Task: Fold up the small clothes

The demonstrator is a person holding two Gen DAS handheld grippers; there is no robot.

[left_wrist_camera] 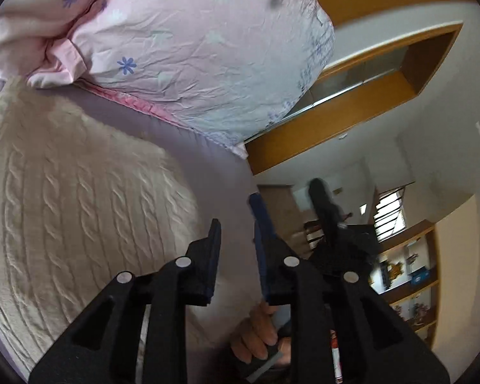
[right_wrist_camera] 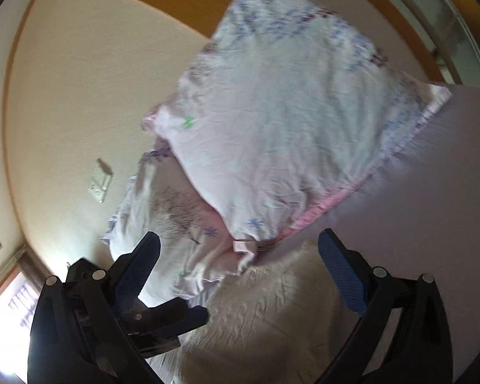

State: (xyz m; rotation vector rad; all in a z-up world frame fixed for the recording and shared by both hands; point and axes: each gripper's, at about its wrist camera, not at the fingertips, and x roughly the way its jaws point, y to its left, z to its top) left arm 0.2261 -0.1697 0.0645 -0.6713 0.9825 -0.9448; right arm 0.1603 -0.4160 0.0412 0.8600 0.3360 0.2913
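My left gripper [left_wrist_camera: 235,224] hangs above the bed [left_wrist_camera: 214,166] with its fingers a narrow gap apart, holding nothing. My right gripper [right_wrist_camera: 240,240] is spread wide over the cream cable-knit sweater [right_wrist_camera: 272,313], which lies flat on the bed beside the flowered pillow [right_wrist_camera: 272,112].

The left gripper [left_wrist_camera: 236,224] has its jaws narrowly parted, while the right gripper [right_wrist_camera: 240,243] gapes wide.

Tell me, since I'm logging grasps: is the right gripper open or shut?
Open: the right gripper has its fingers spread wide, empty, above the knit sweater.
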